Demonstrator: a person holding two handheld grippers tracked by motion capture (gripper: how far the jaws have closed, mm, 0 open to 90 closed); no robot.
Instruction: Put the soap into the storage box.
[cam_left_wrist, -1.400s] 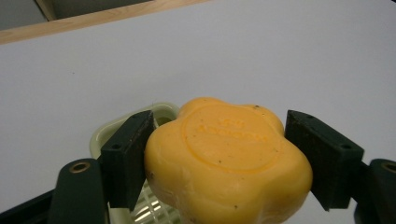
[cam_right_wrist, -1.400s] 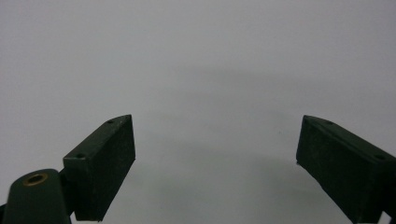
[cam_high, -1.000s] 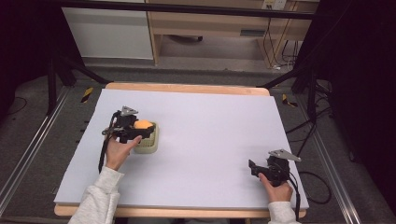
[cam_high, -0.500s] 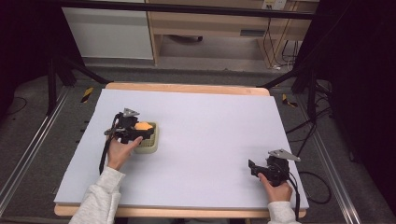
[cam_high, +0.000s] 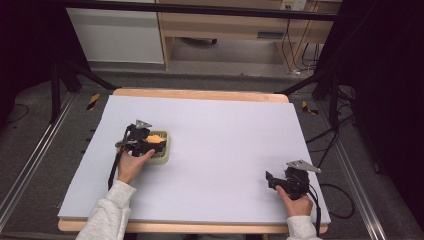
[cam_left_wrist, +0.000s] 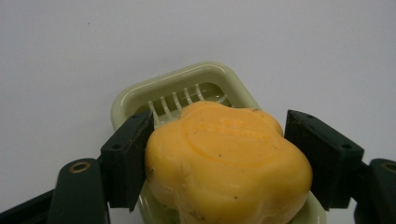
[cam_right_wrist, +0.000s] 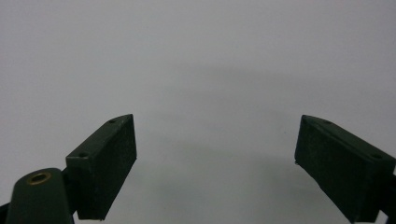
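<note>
Though hardly shifted since a second ago, keeps left tool (cam_left_wrist: 218, 126) clamped on soap (cam_left_wrist: 224, 163) over dish (cam_left_wrist: 205, 74), right tool (cam_right_wrist: 216, 122) agape: placing seemingly near done.

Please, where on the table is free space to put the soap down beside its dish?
The white table top is bare from the soap dish across to the right gripper, and behind the dish up to the far wooden edge. It is crowded only at the dish, where the left gripper brackets the orange soap.

I see a pale lilac-grey sheet (cam_high: 225, 150) covering a wooden table (cam_high: 200, 94). Beyond its far edge stand a white cabinet (cam_high: 117, 37) and a light wooden shelf unit (cam_high: 225, 30), with black frame bars (cam_high: 200, 9) overhead and cables (cam_high: 335, 145) trailing at the right.
</note>
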